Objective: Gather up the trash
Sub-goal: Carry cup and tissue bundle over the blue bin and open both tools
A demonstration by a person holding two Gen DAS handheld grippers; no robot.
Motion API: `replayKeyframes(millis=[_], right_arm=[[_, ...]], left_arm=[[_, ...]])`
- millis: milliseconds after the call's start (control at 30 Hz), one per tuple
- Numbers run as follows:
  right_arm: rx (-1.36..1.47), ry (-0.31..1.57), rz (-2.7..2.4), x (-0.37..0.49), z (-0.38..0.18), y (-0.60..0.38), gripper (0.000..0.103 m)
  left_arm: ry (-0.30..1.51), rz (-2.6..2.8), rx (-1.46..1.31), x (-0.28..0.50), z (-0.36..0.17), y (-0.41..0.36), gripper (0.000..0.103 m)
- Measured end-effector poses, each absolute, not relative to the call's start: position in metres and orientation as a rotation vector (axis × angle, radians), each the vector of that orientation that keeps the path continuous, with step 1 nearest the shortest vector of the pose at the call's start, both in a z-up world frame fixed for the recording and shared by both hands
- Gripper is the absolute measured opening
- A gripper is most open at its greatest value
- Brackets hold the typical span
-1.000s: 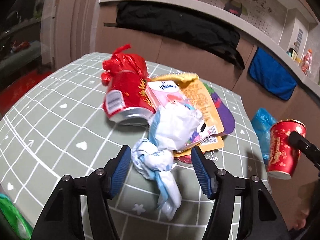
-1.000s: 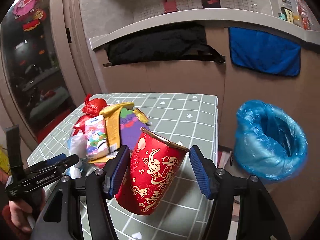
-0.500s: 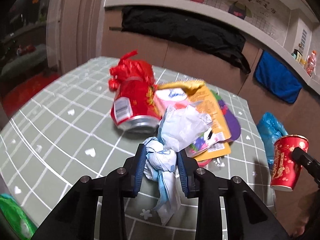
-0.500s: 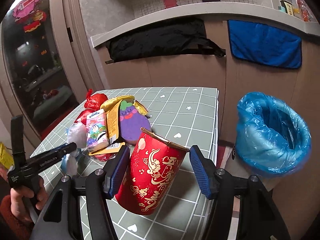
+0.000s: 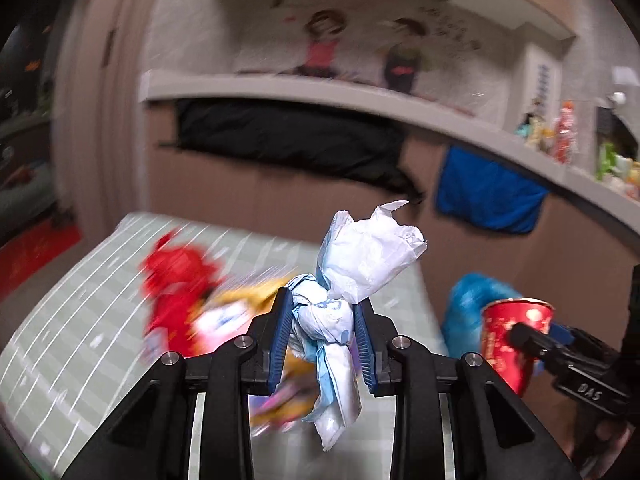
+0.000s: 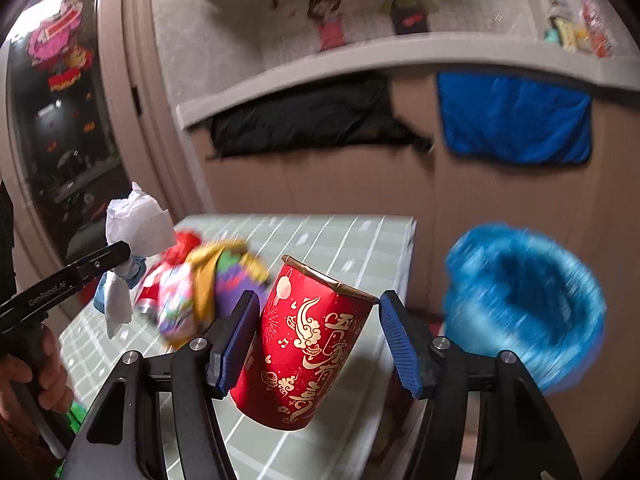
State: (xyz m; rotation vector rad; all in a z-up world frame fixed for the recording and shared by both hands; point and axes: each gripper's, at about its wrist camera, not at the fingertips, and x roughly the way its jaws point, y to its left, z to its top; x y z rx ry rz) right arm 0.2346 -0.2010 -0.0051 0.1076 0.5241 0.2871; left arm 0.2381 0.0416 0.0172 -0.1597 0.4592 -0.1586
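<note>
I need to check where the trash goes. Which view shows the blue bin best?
The right wrist view: the blue bin shows its open mouth and liner beside the table, though blurred. The left wrist view catches only a blurred blue patch, partly behind the red cup.

I see a crumpled white and pale-blue tissue wad (image 5: 344, 280), matt and creased. The red paper cup (image 6: 308, 344) looks glossy with shiny gold print. Far right, the blue plastic bin liner (image 6: 524, 304) looks thin and wrinkled.

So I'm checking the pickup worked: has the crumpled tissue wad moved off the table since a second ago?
Yes. The crumpled tissue wad has gone upward, lifted clear of the green checked table.
</note>
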Motion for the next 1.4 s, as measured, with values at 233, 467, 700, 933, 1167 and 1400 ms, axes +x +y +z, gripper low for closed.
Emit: replayKeyframes(millis=[233,467,700,933,1167,1400], right_arm=[[0.096,0.359,0.054,0.247,0.049,-0.296,0.059],[0.081,0.343,-0.116,0.261,0.054,-0.372,0.059],[0.121,0.432,-0.156,0.282,0.014,-0.407,0.059],[0.163,0.485,-0.152,0.298,-0.011,-0.422,0.059],[0.175,0.520,-0.162,0.312,-0.028,-0.427,0.059],[0.180,0.562,-0.166,0.325,-0.043,-0.431,0.059]], left_arm=[[0.404,-0.362,-0.120,0.292,0.050,-0.065,0.031],[0.464,-0.481,-0.089,0.336,0.031,-0.158,0.031],[0.558,-0.493,-0.058,0.358,-0.001,-0.202,0.031],[0.613,-0.492,-0.035,0.374,-0.019,-0.219,0.031],[0.663,-0.518,-0.040,0.388,-0.035,-0.229,0.031],[0.713,-0.542,-0.054,0.402,-0.055,-0.240,0.031]])
